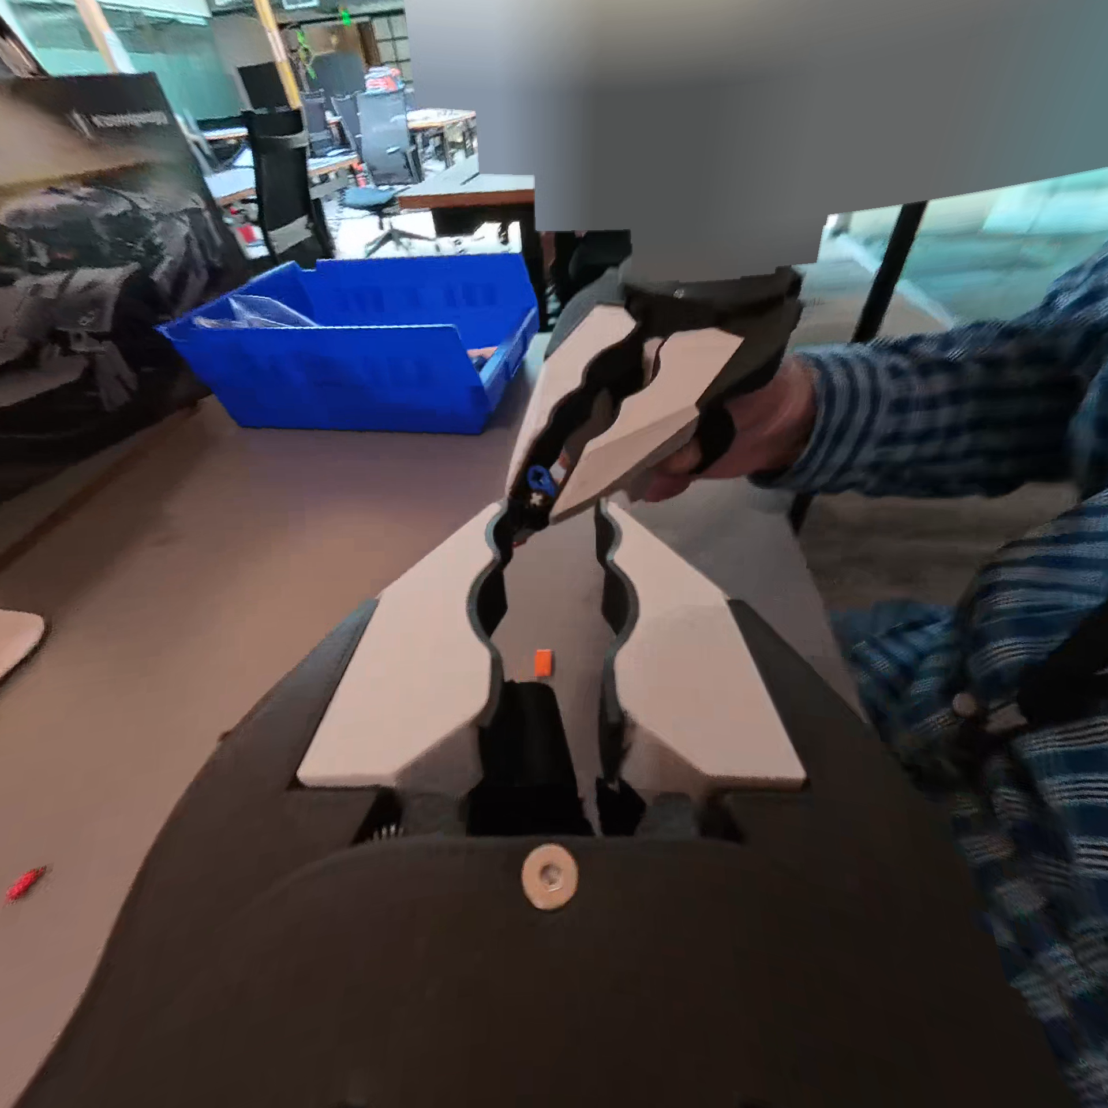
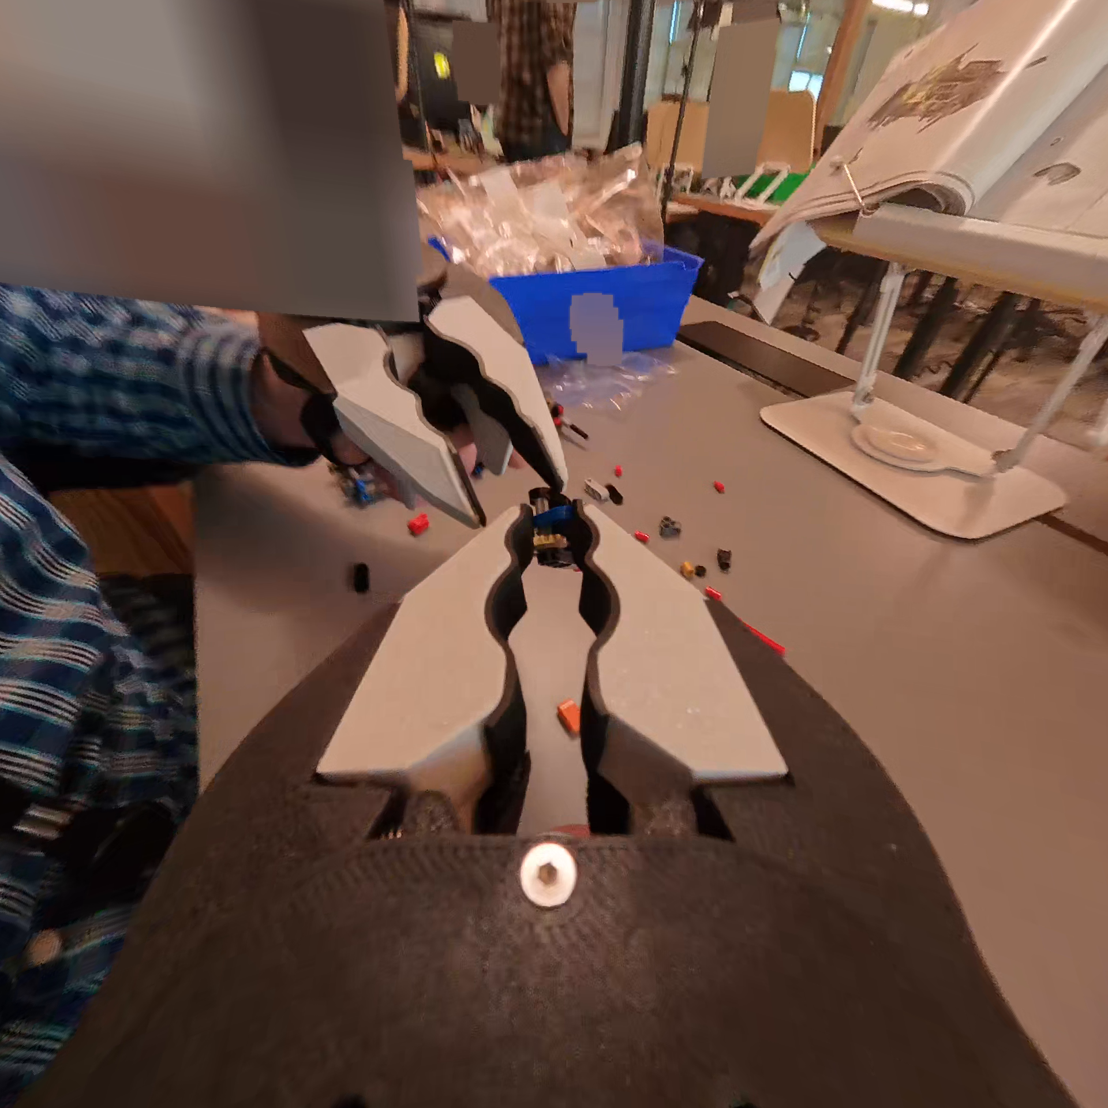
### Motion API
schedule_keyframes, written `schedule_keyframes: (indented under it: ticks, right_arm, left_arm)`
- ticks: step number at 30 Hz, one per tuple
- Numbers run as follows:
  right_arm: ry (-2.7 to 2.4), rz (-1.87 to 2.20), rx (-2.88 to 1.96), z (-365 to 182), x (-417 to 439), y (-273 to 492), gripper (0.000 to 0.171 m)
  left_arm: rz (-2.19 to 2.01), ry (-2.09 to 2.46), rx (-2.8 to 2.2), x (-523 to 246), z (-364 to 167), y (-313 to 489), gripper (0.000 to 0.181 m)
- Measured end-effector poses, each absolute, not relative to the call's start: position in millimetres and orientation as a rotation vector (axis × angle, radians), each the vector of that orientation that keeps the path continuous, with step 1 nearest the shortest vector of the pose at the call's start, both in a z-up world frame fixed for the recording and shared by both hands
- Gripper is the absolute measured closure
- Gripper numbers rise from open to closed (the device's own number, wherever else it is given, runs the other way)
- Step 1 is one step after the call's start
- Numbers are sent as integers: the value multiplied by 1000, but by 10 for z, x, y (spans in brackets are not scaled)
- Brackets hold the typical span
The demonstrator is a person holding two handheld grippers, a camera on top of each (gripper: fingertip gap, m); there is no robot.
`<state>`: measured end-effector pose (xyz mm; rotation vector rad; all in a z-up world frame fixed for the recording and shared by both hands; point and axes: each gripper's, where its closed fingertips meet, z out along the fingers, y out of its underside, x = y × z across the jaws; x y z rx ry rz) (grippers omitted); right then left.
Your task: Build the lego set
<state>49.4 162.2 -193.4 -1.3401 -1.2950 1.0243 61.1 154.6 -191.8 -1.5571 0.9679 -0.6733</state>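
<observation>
- The right gripper (image 2: 551, 520) is clamped on a small lego assembly (image 2: 550, 536) — black and blue with a yellow bit — and holds it up off the grey table (image 2: 899, 689), presumably so the other tool can work on it.
- The left gripper (image 1: 548, 512) stands spread, nothing between its fingers, its tips just beside the assembly (image 1: 533, 491) — ready, I'd judge, to press or turn a part.
- Loose pieces lie scattered mid-table; an orange brick (image 2: 568, 714) sits under the right gripper.
- A blue bin (image 2: 605, 309) of bags sits at the far edge, the instruction booklet (image 2: 935, 132) on a stand to the right.
</observation>
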Motion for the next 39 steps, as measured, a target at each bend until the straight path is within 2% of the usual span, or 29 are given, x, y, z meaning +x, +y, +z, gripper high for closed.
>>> schedule_keyframes:
  ticks: [7,8,20,22,24,28,35,38,39]
  right_arm:
    - [-1392,864,-1314,-1988,484,1594,162]
    - [-1411,835,-1304,-1996,485,1590,162]
    - [-1393,346,-1253,-1986,503,1760,162]
    - [-1363,269,-1246,-1968,500,1795,162]
    - [-1346,217,-1242,-1975,492,1820,162]
    - [-1336,151,-1218,-1972,477,1843,162]
    - [-1304,97,-1225,-1992,462,1901,163]
    - [-1293,107,-1240,-2016,457,1924,162]
    - [-1291,109,-1243,-2023,454,1928,162]
  left_arm:
    - [-648,996,-1573,587,-1961,1544,168]
    - [-674,978,-1575,577,-1943,1546,176]
    - [-587,808,-1643,529,-1988,1740,168]
    - [-580,785,-1636,553,-1984,1737,175]
    - [-510,776,-1637,532,-1992,1771,174]
    - [-522,723,-1645,496,-1988,1811,171]
    - [-477,673,-1633,498,-2011,1848,177]
    - [-517,659,-1641,461,-2013,1875,165]
    - [-517,663,-1645,464,-2016,1876,166]
